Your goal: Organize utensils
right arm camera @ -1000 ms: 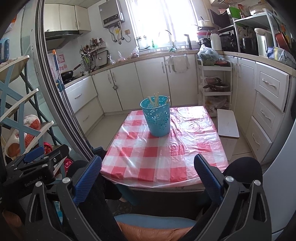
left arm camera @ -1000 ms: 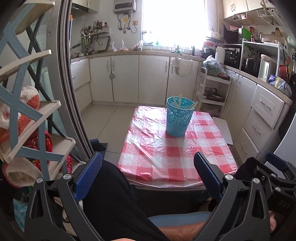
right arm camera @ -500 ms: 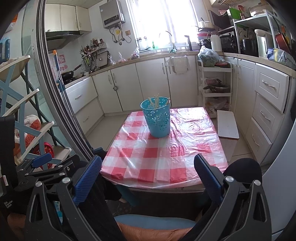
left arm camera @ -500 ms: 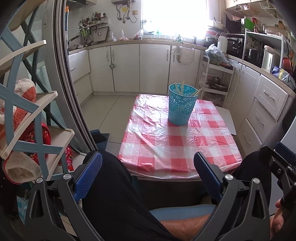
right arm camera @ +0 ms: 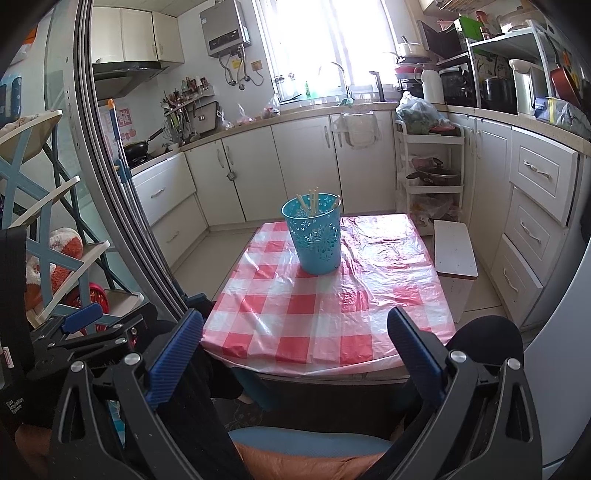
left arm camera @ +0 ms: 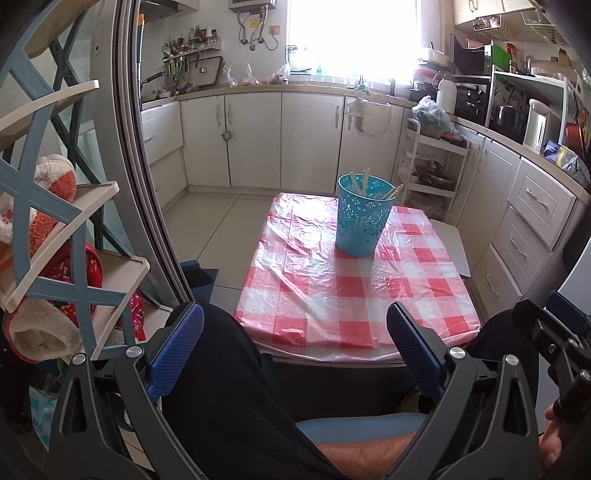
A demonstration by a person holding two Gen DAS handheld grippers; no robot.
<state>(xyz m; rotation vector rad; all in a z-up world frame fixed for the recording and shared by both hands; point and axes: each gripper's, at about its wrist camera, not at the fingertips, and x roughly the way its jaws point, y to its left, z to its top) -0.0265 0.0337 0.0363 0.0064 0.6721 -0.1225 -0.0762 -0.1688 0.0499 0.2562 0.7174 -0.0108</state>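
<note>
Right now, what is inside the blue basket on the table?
The tops of several pale chopsticks stick up above the rim of the blue basket, some leaning toward its right side. Their lower ends and the basket's bottom are hidden by its wall.

red-checked tablecloth (left arm camera: pixel 354 295) | white cabinets (right arm camera: pixel 306 166) | water heater (right arm camera: pixel 225 27) | tiered cart (right arm camera: pixel 430 166) | white stool (right arm camera: pixel 454 251)
</note>
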